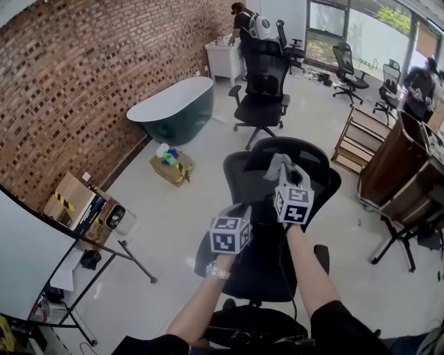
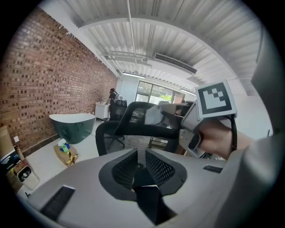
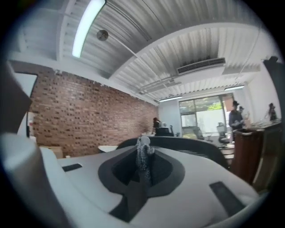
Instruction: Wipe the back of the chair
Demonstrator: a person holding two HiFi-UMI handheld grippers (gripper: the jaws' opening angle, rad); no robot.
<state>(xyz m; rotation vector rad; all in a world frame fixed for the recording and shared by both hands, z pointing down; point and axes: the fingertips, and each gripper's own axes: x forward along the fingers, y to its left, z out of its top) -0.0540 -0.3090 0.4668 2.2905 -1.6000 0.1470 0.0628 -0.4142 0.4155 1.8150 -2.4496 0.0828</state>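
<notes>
A black mesh office chair point(image 1: 313, 182) stands right in front of me, its back point(image 2: 133, 116) facing me. My right gripper point(image 1: 286, 175) is at the top edge of the back, shut on a grey cloth point(image 1: 278, 165) that lies against the rim. In the right gripper view the cloth point(image 3: 143, 144) sticks up between the jaws of the right gripper point(image 3: 144, 162). My left gripper point(image 1: 245, 212) hangs lower and to the left, close to the back's left side. The left gripper point(image 2: 140, 153) is open by a narrow gap with nothing in it.
A green and white bathtub point(image 1: 173, 107) stands by the brick wall, with a cardboard box point(image 1: 172, 166) in front of it. A second office chair point(image 1: 262, 90) and a person point(image 1: 244, 21) are farther back. Wooden shelves point(image 1: 361, 139) stand at the right and a desk point(image 1: 28, 256) at the left.
</notes>
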